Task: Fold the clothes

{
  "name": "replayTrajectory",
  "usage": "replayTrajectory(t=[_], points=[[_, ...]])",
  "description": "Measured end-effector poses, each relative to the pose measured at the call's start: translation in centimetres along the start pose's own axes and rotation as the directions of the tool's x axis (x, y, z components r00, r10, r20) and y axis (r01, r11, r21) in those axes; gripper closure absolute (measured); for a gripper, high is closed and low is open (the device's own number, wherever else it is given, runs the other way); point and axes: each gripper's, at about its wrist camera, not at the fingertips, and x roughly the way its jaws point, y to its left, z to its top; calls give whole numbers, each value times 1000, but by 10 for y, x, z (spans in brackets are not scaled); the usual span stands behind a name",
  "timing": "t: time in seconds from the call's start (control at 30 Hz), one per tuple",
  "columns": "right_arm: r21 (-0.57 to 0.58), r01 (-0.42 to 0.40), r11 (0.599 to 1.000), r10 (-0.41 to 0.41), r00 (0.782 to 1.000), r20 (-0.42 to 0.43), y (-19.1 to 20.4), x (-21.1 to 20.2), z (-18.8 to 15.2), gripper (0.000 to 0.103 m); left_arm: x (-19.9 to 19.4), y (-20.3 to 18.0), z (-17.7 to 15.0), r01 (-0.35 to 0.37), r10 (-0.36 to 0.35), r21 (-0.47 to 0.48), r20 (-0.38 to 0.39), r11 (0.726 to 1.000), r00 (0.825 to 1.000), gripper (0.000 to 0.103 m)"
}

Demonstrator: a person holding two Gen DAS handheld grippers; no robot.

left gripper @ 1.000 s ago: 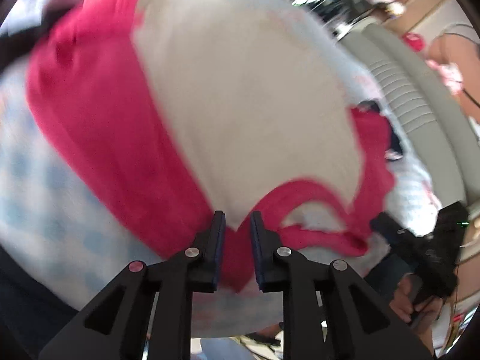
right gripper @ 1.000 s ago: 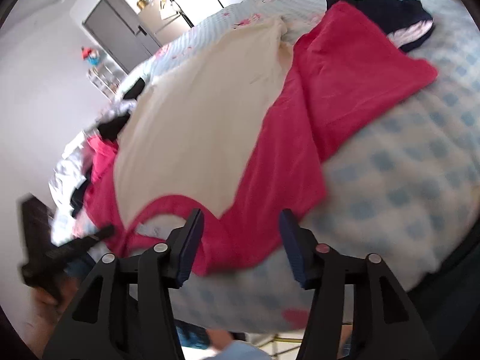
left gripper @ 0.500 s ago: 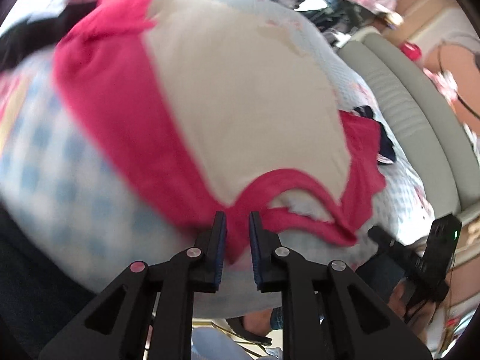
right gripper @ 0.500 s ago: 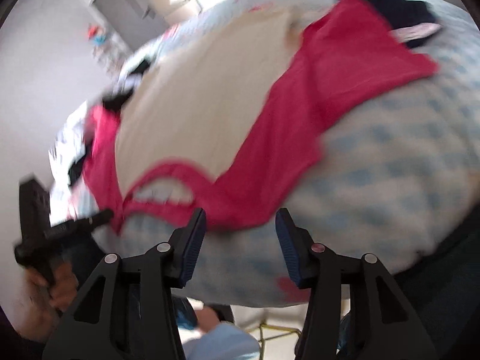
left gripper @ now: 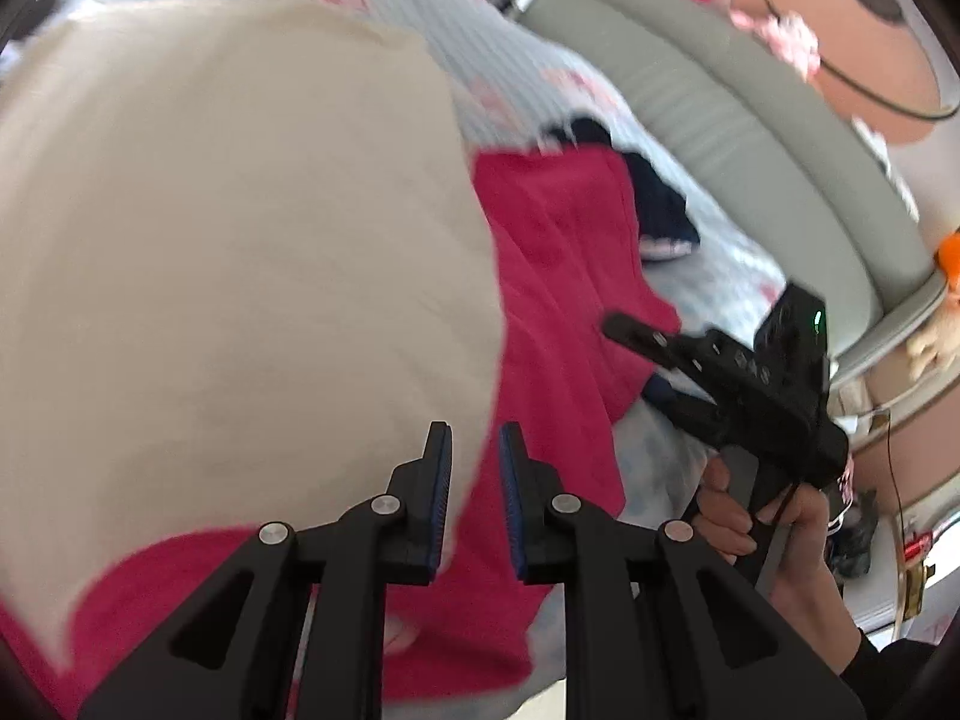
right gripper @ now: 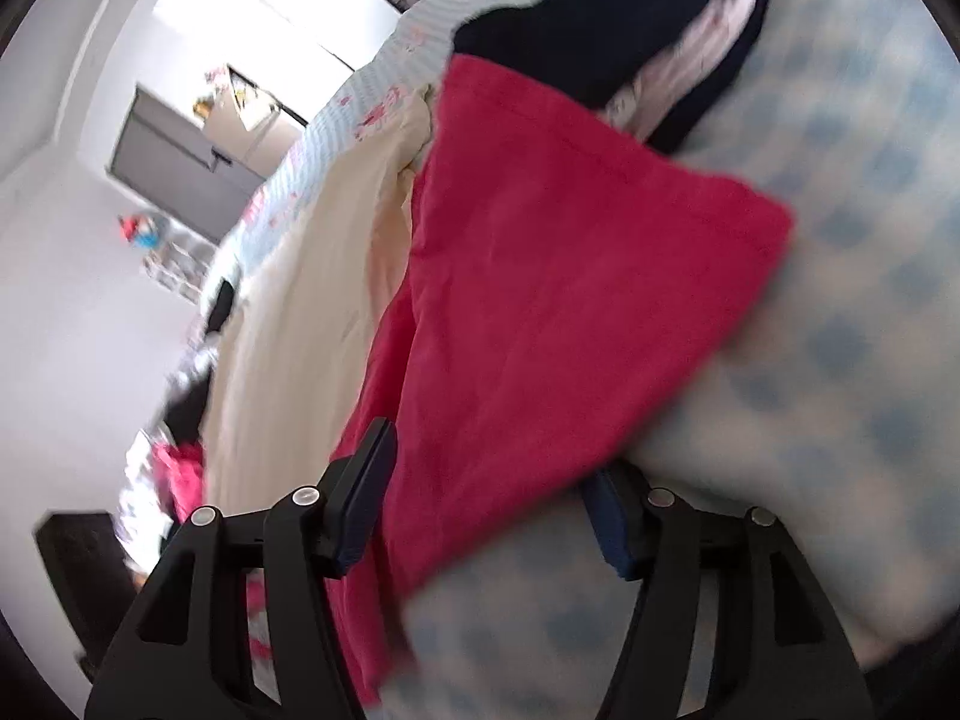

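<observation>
Left wrist view: the left gripper (left gripper: 474,468) is sitting low over the red-and-cream shirt (left gripper: 240,228), jaws nearly together with a narrow gap; cloth is lying under that gap, but a pinch cannot be confirmed. The shirt is lying spread on the blue-checked bedspread (right gripper: 840,312), cream panel centre, red sleeve (right gripper: 570,276) to the right. A dark navy garment (right gripper: 600,18) is lying beyond the sleeve, touching its far edge. The right gripper (right gripper: 489,498) is showing jaws wide apart, straddling the sleeve's near edge. In the left view a hand (left gripper: 774,534) is gripping the right gripper's handle beside the grey padded headboard (left gripper: 750,120).
</observation>
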Motion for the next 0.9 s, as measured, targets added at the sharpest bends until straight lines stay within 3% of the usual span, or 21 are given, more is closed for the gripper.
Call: replayTrajectory(t=[0.03, 0.07, 0.1, 0.27, 0.47, 0.53, 0.6, 0.7, 0.8, 0.9], points=[[-13, 5, 1000, -5, 1000, 7, 3, 7, 3, 73, 11, -3, 0, -11, 11, 2, -24, 1000, 1000, 85], [-48, 26, 998, -25, 1000, 18, 9, 9, 6, 94, 18, -6, 0, -22, 23, 3, -33, 1000, 999, 85], [-86, 47, 995, -44, 998, 35, 14, 10, 9, 99, 20, -8, 1, -23, 23, 1, -29, 1000, 999, 85], [-274, 131, 953, -91, 984, 156, 45, -22, 33, 102, 26, -9, 11, 23, -24, -51, -11, 998, 1000, 83], [-351, 255, 901, -175, 954, 243, 50, -54, 47, 102, 16, -24, 13, 51, -50, -17, 48, 999, 998, 82], [-352, 289, 891, -214, 948, 236, 39, -57, 40, 102, 28, -28, 7, -8, 8, 11, 1, 1000, 1000, 65], [-353, 322, 879, -252, 940, 229, 28, -61, 33, 102, 47, -26, -1, -84, 86, 31, -77, 996, 993, 64], [-353, 371, 859, -308, 925, 221, 12, -66, 22, 102, 43, -36, -14, -156, 160, 74, -54, 985, 986, 64], [-355, 429, 831, -363, 901, 238, 1, -65, 14, 101, 29, -45, -34, -145, 151, 83, -72, 986, 986, 64], [-272, 450, 850, -396, 888, 233, -10, -78, 15, 98, 15, -40, -46, -113, 116, 48, -74, 992, 990, 65]])
